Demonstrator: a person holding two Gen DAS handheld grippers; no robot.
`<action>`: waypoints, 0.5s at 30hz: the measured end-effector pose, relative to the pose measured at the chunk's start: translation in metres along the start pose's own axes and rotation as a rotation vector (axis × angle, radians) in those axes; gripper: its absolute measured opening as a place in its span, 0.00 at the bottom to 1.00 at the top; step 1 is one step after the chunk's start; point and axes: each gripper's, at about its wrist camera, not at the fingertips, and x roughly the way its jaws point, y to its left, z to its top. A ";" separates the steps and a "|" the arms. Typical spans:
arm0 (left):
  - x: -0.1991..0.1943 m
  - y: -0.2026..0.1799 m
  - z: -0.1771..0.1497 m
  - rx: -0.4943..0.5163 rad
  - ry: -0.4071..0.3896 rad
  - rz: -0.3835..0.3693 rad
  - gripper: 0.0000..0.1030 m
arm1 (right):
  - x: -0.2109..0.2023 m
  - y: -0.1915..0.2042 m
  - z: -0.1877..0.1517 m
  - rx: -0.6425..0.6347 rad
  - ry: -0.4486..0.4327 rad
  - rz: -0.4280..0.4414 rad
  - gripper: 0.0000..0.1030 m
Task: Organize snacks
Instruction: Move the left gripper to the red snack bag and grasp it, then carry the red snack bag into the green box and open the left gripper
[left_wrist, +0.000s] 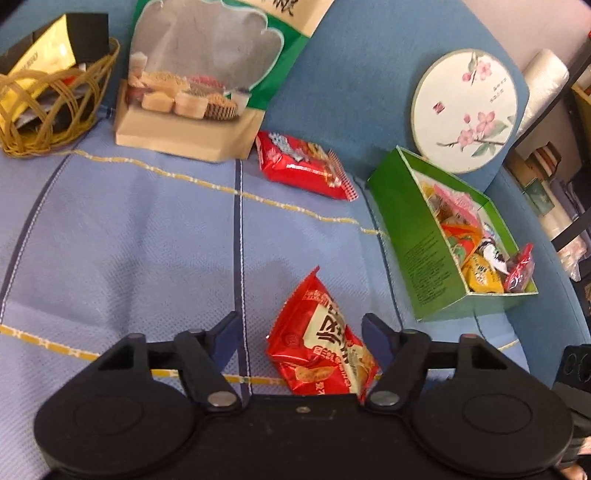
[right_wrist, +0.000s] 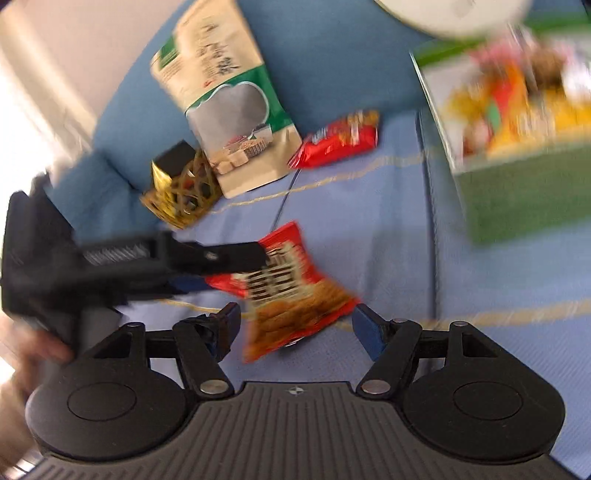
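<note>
A: Left gripper (left_wrist: 299, 341) state?
B: Jaws wide apart. Red snack pack (left_wrist: 321, 347) lies on the blue sofa cover (left_wrist: 129, 240) between them, close to the right finger; can't tell if that pad touches it. Not gripped.
A: Right gripper (right_wrist: 295, 326)?
B: Jaws spread too. Same pack (right_wrist: 291, 291) sits ahead of them, partly between the tips; no pad pressing on it. That view is motion-blurred. The left gripper (right_wrist: 255, 254) comes in from the left edge there, one finger tip at the pack's upper left corner.
A: Other snacks?
B: Second red pack (left_wrist: 303, 166) further back, near the sofa backrest, just beside a big green-and-beige bag (left_wrist: 207, 74) leaning upright. Green box (left_wrist: 436, 236) off to the right, open on top, full of mixed small packets; one red packet (left_wrist: 521, 269) hangs over its near corner.
A: Anything else?
B: Wicker basket (left_wrist: 55, 107) at far left holding a yellow-and-black pack (left_wrist: 44, 51). Round floral fan (left_wrist: 465, 110) propped behind the green box.
</note>
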 end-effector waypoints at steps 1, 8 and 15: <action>0.001 0.002 0.001 -0.001 0.009 -0.007 0.91 | 0.003 -0.005 -0.001 0.061 0.026 0.033 0.99; 0.008 0.009 0.000 -0.017 0.043 -0.048 0.60 | 0.008 -0.021 -0.006 0.144 -0.037 0.059 0.67; 0.010 0.009 0.003 -0.050 0.036 -0.042 0.55 | 0.024 -0.012 -0.004 0.029 -0.134 0.032 0.67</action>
